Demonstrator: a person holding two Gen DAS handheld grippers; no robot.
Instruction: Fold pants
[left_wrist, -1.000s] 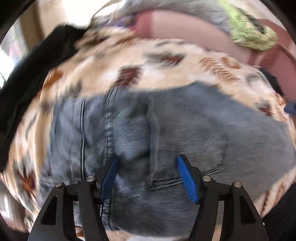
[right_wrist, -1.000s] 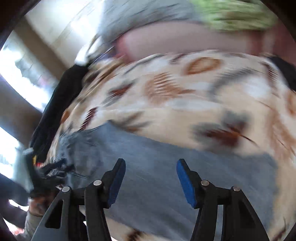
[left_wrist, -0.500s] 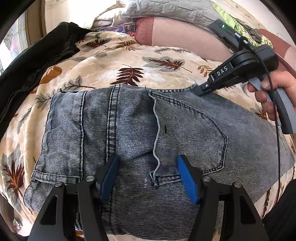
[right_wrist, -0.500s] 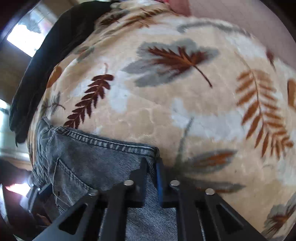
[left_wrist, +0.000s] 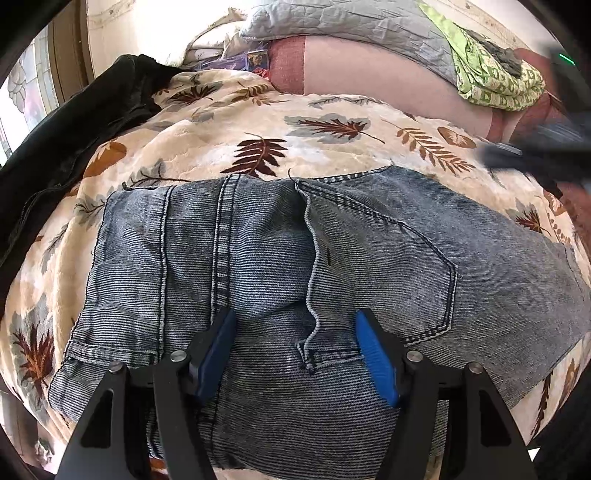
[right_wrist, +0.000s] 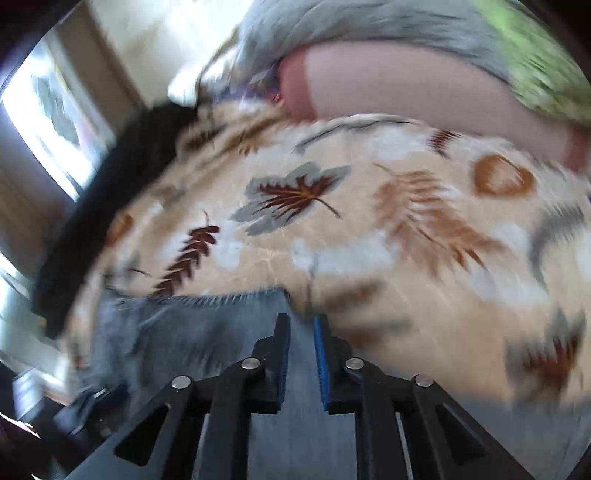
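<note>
Both tools tilt down over folded jeans, right tool opening.

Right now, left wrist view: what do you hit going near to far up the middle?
left gripper, jaws open → folded jeans → leaf-print blanket → pink cushion → grey quilted pillow

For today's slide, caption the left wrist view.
Open left gripper hovers over folded jeans on a leaf-print blanket.
</note>
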